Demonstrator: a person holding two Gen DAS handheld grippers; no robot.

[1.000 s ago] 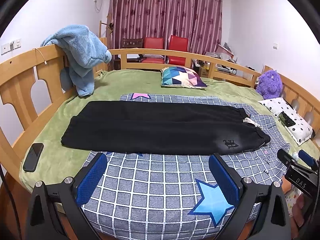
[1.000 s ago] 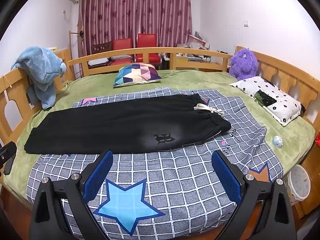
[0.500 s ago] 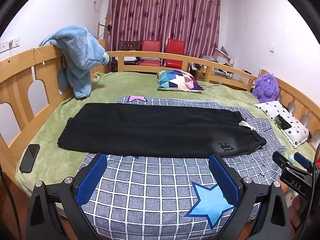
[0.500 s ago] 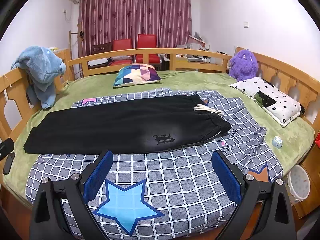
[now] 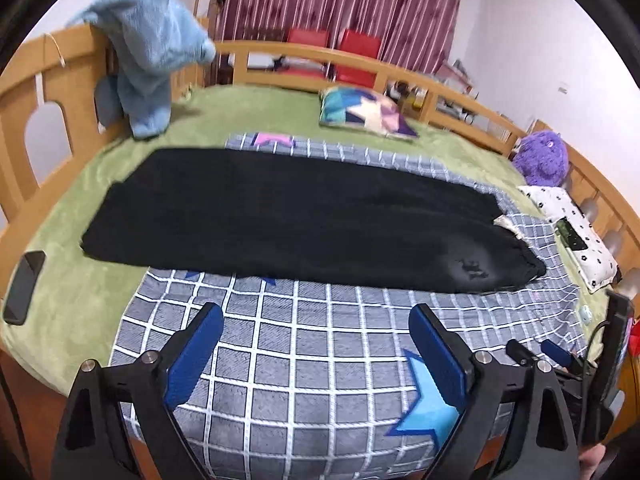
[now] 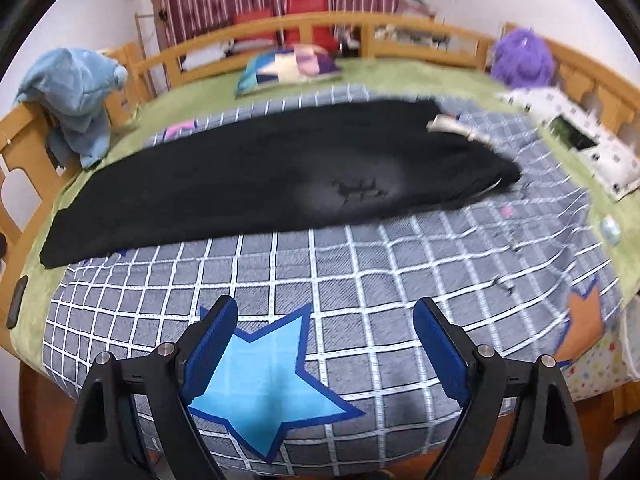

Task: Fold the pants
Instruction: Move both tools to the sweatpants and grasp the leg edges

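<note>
Black pants (image 5: 296, 220) lie flat across the bed, folded lengthwise, waistband with a white drawstring (image 6: 452, 126) to the right and leg ends to the left. They also show in the right wrist view (image 6: 256, 184). My left gripper (image 5: 316, 356) is open and empty, over the grey checked blanket (image 5: 304, 336) short of the pants' near edge. My right gripper (image 6: 324, 352) is open and empty over a blue star on the checked blanket (image 6: 360, 264). The right gripper's body shows at the lower right of the left wrist view (image 5: 560, 360).
A black phone (image 5: 24, 286) lies on the green sheet at the left edge. A blue fleece (image 5: 148, 52) hangs on the wooden rail. A patterned cushion (image 5: 364, 114), a purple plush (image 5: 540, 158) and a dotted white pillow (image 5: 572, 232) lie beyond.
Both grippers have moved forward and tilted down toward the bed; the pants look larger and closer. Both views are motion-blurred. The pants have not moved.
</note>
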